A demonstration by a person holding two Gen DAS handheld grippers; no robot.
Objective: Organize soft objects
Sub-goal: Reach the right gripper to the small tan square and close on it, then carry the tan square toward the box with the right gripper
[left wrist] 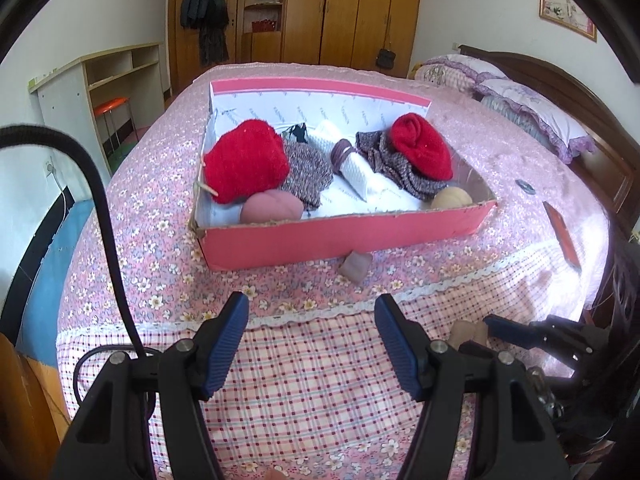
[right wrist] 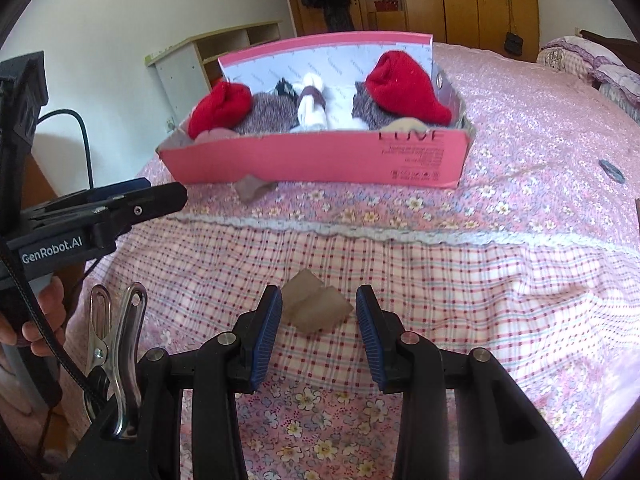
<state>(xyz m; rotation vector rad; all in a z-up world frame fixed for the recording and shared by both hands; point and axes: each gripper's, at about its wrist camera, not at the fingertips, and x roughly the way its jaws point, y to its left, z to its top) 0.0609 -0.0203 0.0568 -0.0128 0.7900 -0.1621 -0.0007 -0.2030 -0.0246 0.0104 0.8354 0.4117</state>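
A pink cardboard box (left wrist: 340, 240) on the flowered bedspread holds two red knit bundles (left wrist: 246, 164), tweed knits, a white rolled sock (left wrist: 358, 172), a pink ball (left wrist: 270, 208) and a beige ball. A small mauve sock (left wrist: 356, 266) lies against the box's front wall. My left gripper (left wrist: 312, 320) hangs open over the checked cloth, short of that sock, with nothing between its fingers. My right gripper (right wrist: 318, 308) is open low over a folded brownish sock (right wrist: 316, 312). The sock lies flat on the bed between the fingertips, and the pads do not press it.
Pillows (left wrist: 532, 112) and a dark headboard stand at the right. A flat red object (left wrist: 564, 236) and a small dark item (left wrist: 524, 186) lie on the bed right of the box. A desk (left wrist: 100, 80) and an orange stool (left wrist: 112, 105) stand left. A hand (right wrist: 48, 320) holds the left gripper.
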